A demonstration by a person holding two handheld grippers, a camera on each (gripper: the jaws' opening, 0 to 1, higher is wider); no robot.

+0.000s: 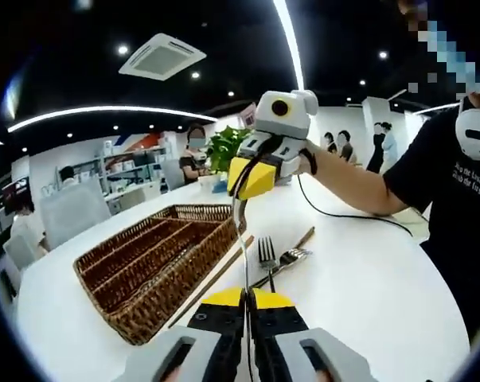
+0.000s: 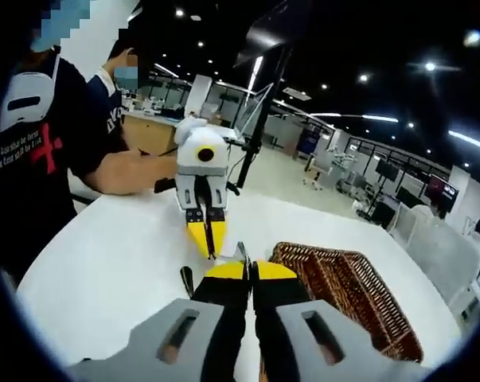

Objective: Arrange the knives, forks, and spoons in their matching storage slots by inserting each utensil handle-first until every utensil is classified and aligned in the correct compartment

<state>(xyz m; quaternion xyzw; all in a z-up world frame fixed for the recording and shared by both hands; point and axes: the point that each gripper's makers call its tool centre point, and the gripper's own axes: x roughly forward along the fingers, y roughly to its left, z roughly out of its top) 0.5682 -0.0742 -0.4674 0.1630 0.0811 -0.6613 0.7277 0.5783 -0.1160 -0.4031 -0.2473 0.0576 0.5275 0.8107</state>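
A thin metal utensil [image 1: 245, 247], seen edge-on so its kind is unclear, spans between both grippers above the white table [image 1: 367, 278]. My left gripper [image 1: 247, 296] is shut on its near end. The right gripper [image 1: 251, 179], held by a person's hand, is shut on its far end. In the right gripper view my right gripper [image 2: 250, 269] faces the left gripper [image 2: 208, 239], with the utensil's tip [image 2: 241, 251] between them. A wicker organiser basket [image 1: 144, 263] [image 2: 343, 294] with long slots lies beside them. A fork [image 1: 266, 253] and a spoon [image 1: 293, 255] lie on the table.
A long wooden stick [image 1: 216, 278] lies against the basket's side, and a wood-handled piece [image 1: 305, 236] rests past the spoon. A black cable [image 1: 343, 213] trails across the table. A potted plant [image 1: 224, 147] stands at the far edge. People sit and stand around the room.
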